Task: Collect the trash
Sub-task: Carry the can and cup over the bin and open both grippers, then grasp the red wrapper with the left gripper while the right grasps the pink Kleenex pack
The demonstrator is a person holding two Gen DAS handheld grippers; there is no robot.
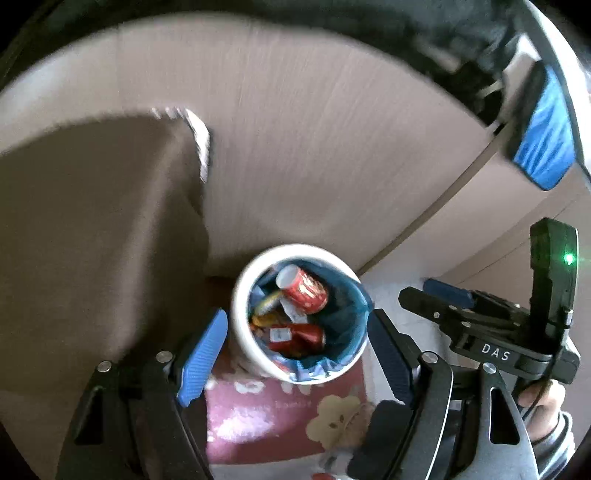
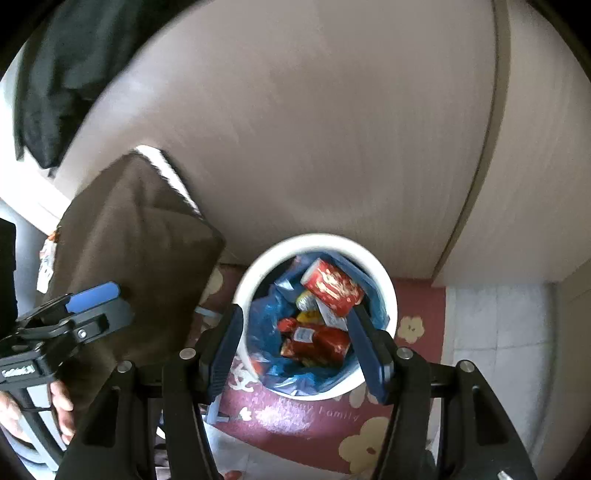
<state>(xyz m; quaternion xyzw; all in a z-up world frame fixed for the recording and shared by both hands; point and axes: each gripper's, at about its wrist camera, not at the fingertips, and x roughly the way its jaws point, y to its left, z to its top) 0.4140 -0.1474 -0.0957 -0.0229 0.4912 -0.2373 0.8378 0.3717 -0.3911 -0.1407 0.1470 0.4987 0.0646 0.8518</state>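
1 white bin [image 2: 258, 273] — 2 red cans [image 2: 334, 288] inside, 1 blue liner [image 2: 264, 317], 1 brown cushion [image 2: 129, 236].

brown cushion [image 2: 122, 236] against pale cabinet [image 2: 332, 147]; pink flowered mat [image 2: 317, 417], dark cloth [image 1: 443, 33] above
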